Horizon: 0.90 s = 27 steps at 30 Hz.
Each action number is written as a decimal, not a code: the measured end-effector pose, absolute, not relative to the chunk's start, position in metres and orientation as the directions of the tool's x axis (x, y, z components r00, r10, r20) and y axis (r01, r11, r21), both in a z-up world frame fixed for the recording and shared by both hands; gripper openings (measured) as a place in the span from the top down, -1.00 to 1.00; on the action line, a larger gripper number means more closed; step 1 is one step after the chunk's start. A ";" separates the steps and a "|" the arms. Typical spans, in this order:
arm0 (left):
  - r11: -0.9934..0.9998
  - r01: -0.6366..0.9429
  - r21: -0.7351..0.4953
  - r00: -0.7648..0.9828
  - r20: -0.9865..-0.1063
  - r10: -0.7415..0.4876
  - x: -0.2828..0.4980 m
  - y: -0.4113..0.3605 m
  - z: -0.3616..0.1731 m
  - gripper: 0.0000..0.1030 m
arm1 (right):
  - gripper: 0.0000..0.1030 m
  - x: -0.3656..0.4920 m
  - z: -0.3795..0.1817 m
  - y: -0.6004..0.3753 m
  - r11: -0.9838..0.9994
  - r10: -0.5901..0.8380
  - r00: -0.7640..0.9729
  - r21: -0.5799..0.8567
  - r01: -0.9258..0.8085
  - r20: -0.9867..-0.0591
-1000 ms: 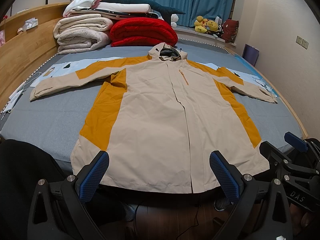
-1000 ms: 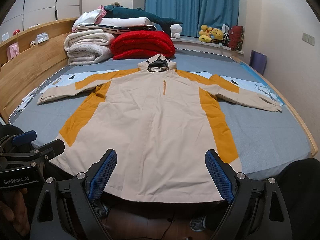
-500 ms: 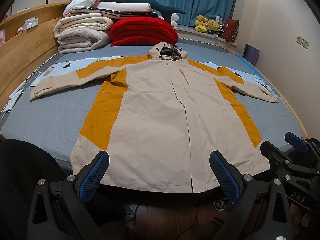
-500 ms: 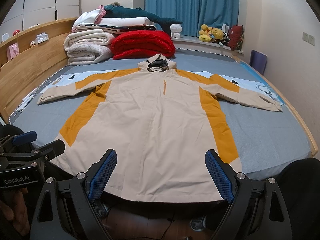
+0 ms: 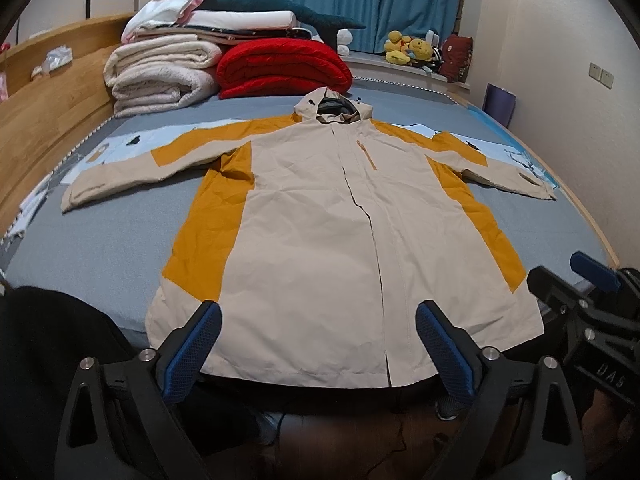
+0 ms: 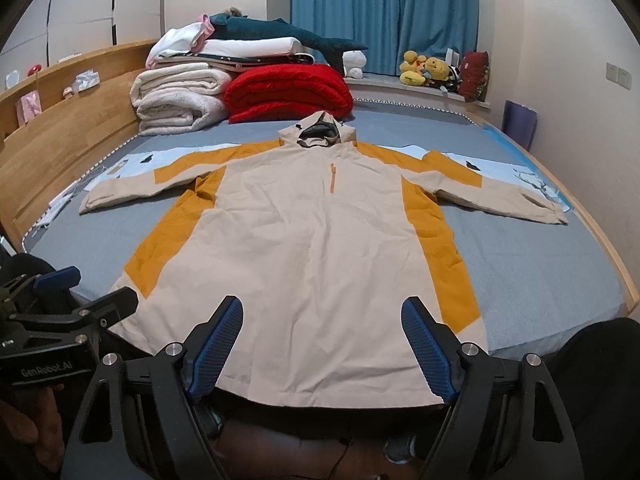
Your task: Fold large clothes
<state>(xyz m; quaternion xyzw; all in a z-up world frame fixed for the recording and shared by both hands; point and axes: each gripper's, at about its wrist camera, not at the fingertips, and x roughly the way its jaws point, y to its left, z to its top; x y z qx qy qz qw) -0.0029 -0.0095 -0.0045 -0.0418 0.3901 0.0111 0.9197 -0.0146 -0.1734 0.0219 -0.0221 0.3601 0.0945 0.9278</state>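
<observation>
Jacket [image 5: 320, 240] lies flat on the bed [image 5: 100, 248], sleeves spread, nothing folded yet. Your left gripper [image 5: 318, 344] and right gripper [image 6: 320, 344] hover at the hem, jaws wide, just closing, empty. I'd reach for a sleeve first.

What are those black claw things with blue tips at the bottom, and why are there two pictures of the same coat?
Those are grabbing tools, one in each of a person's hands. Each carries a camera, so you get two views: the left gripper and the right gripper. Their blue-padded jaws are closing a little, with nothing between them yet. Spread flat on the grey bed lies a cream and mustard-yellow hooded jacket, sleeves stretched out, waiting to be folded. Behind it sit a folded red blanket and cream blankets.
</observation>
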 end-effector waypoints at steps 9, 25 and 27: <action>0.995 -0.048 -0.086 0.736 -0.676 -0.024 -0.006 -0.011 0.033 -0.44 | -0.31 -0.006 0.030 -0.184 0.982 0.183 0.710 0.091 -0.166 -0.680; 0.992 -0.099 -0.079 0.775 -0.631 0.027 0.048 0.013 0.042 0.21 | 0.18 0.030 0.041 -0.177 0.984 0.157 0.711 0.052 -0.168 -0.686; 0.990 -0.119 -0.071 0.788 -0.614 0.051 0.065 0.018 0.049 0.21 | 0.22 0.044 0.048 -0.177 0.985 0.156 0.725 0.052 -0.164 -0.671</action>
